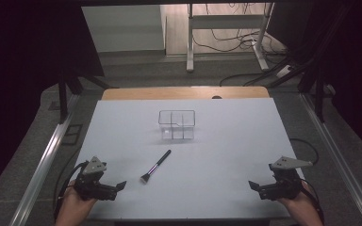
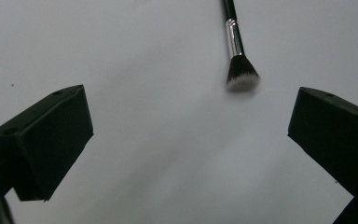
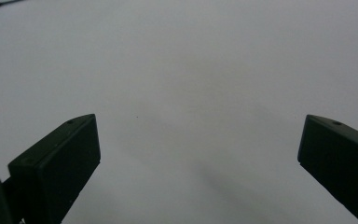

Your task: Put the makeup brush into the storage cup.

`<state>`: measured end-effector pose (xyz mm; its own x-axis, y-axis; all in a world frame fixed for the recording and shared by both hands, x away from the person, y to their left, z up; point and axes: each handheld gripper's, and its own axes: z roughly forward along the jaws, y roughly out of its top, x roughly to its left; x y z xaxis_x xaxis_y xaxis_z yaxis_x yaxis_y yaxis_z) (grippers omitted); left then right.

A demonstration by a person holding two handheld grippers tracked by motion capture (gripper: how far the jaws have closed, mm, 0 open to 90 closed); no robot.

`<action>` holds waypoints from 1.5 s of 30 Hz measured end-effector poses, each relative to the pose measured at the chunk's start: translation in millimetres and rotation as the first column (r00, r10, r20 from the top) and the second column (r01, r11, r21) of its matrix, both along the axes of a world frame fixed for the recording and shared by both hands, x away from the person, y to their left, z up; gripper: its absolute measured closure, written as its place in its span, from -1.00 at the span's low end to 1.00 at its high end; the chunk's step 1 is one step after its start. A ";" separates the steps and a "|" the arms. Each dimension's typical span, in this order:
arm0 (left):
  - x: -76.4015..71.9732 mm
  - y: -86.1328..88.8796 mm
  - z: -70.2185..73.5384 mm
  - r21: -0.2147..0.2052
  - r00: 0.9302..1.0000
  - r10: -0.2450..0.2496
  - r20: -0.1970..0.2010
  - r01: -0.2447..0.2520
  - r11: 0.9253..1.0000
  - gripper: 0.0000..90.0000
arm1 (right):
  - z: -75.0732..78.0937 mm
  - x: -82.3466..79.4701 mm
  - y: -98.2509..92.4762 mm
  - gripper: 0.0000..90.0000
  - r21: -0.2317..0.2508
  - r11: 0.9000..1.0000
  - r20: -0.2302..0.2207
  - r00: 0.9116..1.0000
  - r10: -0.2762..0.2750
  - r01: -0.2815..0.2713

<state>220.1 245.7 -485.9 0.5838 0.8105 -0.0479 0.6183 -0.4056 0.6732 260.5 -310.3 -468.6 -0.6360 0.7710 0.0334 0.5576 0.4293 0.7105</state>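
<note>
We're looking down on the white desk (image 1: 226,141), and both claws sit low in the frame. The left claw (image 1: 118,186) rests at the lower left, our hand (image 1: 75,205) coming up from the bottom edge behind it, its grey plate on top. Its jaws stand wide apart, and in the left gripper view we see them spread to either side with nothing but bare desk between them.

The makeup brush (image 1: 156,165) lies just right of that claw and a little above it, close but not touching. It sits on a diagonal, dark handle running toward the upper right, bristle head at the lower left end. In the left gripper view the makeup brush (image 2: 237,51) shows at upper centre, silver ferrule and white-tipped bristles pointing down toward the gap.

Over at the lower right, the right claw (image 1: 259,187) rests on the desk too, jaws equally wide, holding nothing, well apart from the brush.

Above the brush, near the middle of the frame, stands a clear divided organizer (image 1: 176,125), upright on the desk, with its inner walls showing through.
</note>
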 end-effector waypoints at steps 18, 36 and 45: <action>12.9 -6.6 6.4 0.014 1.000 -0.011 -0.005 0.011 1.000 -0.99 | 0.6 -0.3 2.1 -1.00 -0.014 1.000 0.007 1.000 0.002 -0.001; 29.5 -15.9 13.0 0.048 0.999 -0.034 -0.027 0.035 0.998 -1.00 | 1.1 0.6 -0.6 -1.00 -0.007 1.000 0.015 1.000 -0.024 0.024; 37.2 -20.2 14.1 0.076 0.997 -0.047 -0.059 0.051 0.996 -1.00 | 1.1 0.6 -0.3 -1.00 -0.012 1.000 0.012 1.000 -0.026 0.026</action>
<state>257.3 225.6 -471.8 0.6211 0.7835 -0.0207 0.6328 -0.4857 0.6031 261.1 -310.6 -467.5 -0.6161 0.7875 0.0160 0.5600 0.4237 0.7120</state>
